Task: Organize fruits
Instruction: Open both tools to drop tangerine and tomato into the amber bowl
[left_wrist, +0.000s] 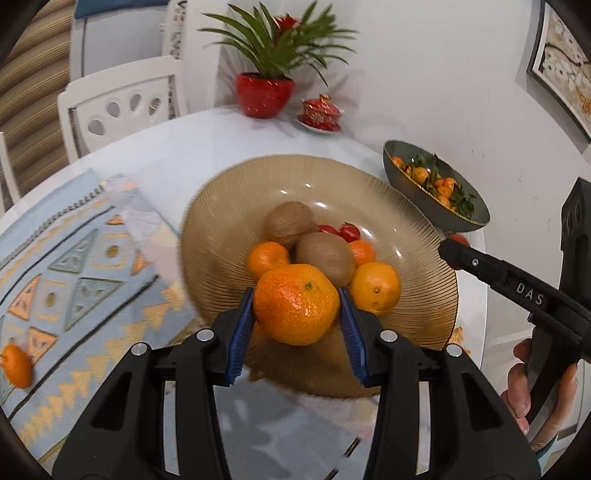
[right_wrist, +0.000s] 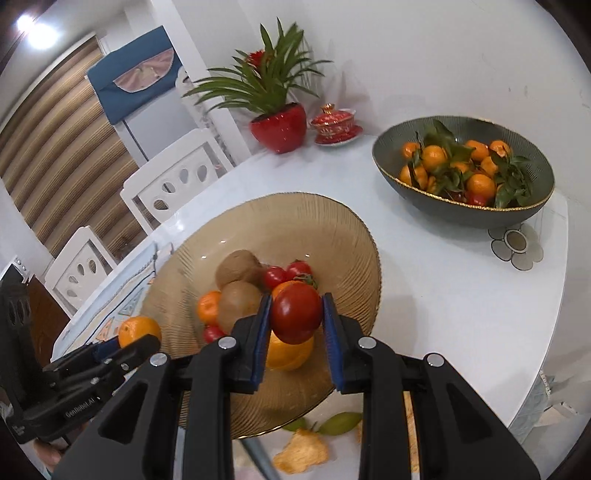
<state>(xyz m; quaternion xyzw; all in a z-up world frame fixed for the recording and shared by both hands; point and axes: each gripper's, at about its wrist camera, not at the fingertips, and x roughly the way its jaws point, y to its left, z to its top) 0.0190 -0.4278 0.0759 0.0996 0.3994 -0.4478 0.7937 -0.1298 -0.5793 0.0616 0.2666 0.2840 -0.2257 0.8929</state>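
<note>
A bumpy mandarin (left_wrist: 296, 303) sits squeezed between the blue pads of the left gripper (left_wrist: 296, 314), above the near rim of the ribbed amber glass plate (left_wrist: 236, 192). The right gripper (right_wrist: 296, 314) is clamped on a smooth red tomato (right_wrist: 295, 312) over the same plate. Fuzzy brown kiwis (left_wrist: 325, 258), oranges and small tomatoes lie in it. A dark bowl (right_wrist: 461, 212) of leafy mandarins stands on the white tabletop (right_wrist: 443, 295) nearby

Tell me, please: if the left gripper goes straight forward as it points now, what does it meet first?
Probably the kiwi in the amber glass bowl, just beyond the mandarin that the left gripper holds. Depth is unclear, so the orange beside it could be touched too.
</note>
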